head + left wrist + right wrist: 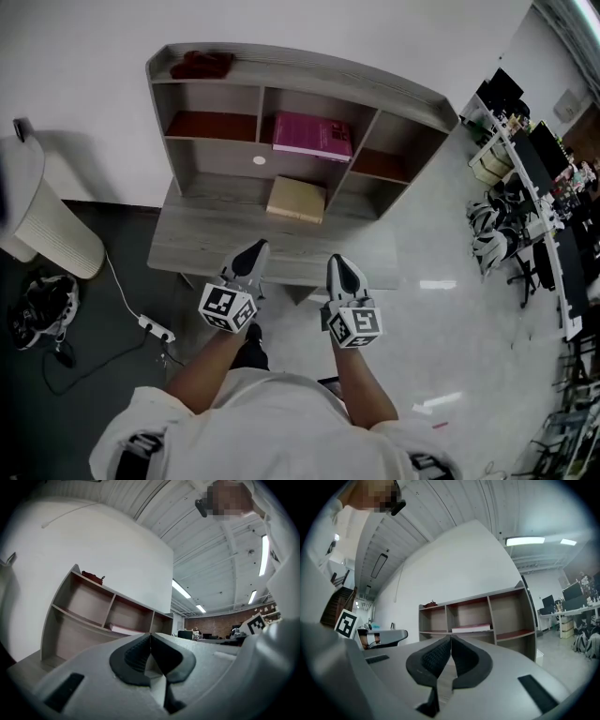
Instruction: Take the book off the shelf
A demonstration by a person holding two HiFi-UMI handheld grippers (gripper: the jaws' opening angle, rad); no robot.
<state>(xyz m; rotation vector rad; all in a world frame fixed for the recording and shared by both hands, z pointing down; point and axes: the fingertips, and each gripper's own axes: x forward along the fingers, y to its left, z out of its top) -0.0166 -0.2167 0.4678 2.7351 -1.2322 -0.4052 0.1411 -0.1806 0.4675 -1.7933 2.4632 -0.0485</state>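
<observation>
no text, label or number can be read anywhere.

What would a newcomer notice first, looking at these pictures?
The bright pink book stands out first, lying flat in the middle upper compartment of the grey shelf unit. Next come the left gripper and right gripper, both shut and empty, held side by side in front of the unit. A dark red thing sits on the unit's top, at its left end.
</observation>
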